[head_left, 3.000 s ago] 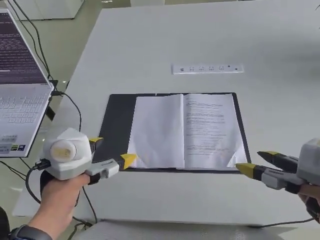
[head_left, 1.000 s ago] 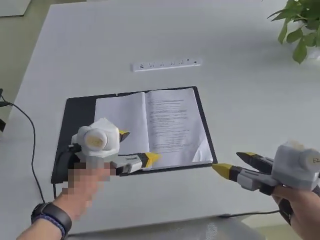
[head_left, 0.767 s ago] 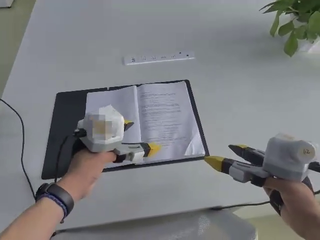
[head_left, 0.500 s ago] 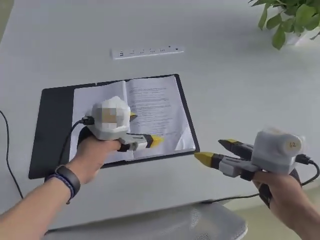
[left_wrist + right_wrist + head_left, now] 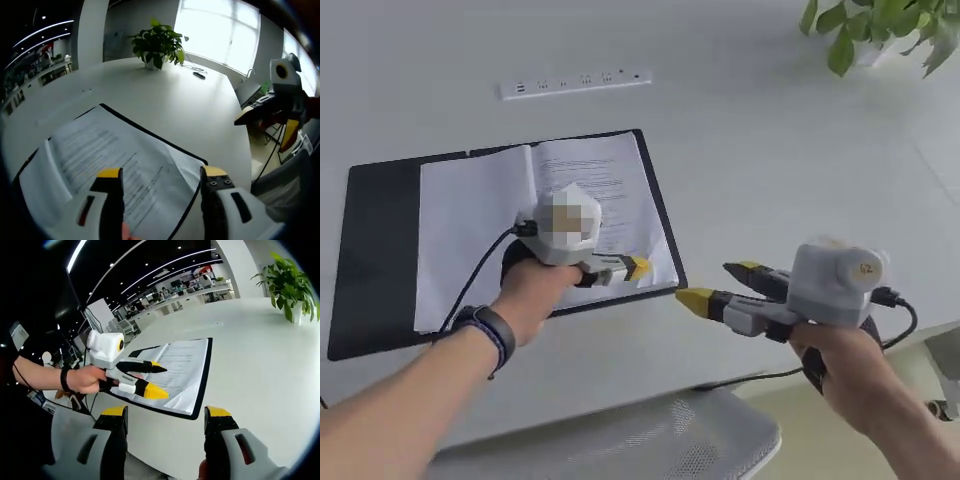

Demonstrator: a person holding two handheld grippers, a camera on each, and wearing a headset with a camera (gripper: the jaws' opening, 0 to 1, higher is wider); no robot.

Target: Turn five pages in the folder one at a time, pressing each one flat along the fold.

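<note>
Looking down from the head view, we saw the black folder (image 5: 375,250) lying open on the white counter (image 5: 770,150). A blank white left-hand page (image 5: 470,230) and a printed right-hand page (image 5: 605,185) lay flat on either side of the fold. A long white power strip (image 5: 575,83) lay on the counter beyond the folder, well apart from it. A green potted plant (image 5: 880,30) stood at the far right corner.

We held the left tool (image 5: 620,268) over the lower right part of the printed right-hand page. Its yellow-tipped jaws were spread wide with nothing between them. In the left gripper view the two tips framed the printed lines and the folder's black edge. We could not tell whether a tip touched the paper. A dark wristband (image 5: 495,325) sat on that wrist, and a black cable (image 5: 480,285) ran from the tool back across the blank left-hand page.

We held the right tool (image 5: 720,285) off the folder, over bare counter just beside the folder's near right corner. Its jaws also stood wide and empty. In the right gripper view its tips pointed toward that corner, and the left tool showed above the page beyond them. A grey mesh chair (image 5: 650,450) showed below the counter's near edge.
</note>
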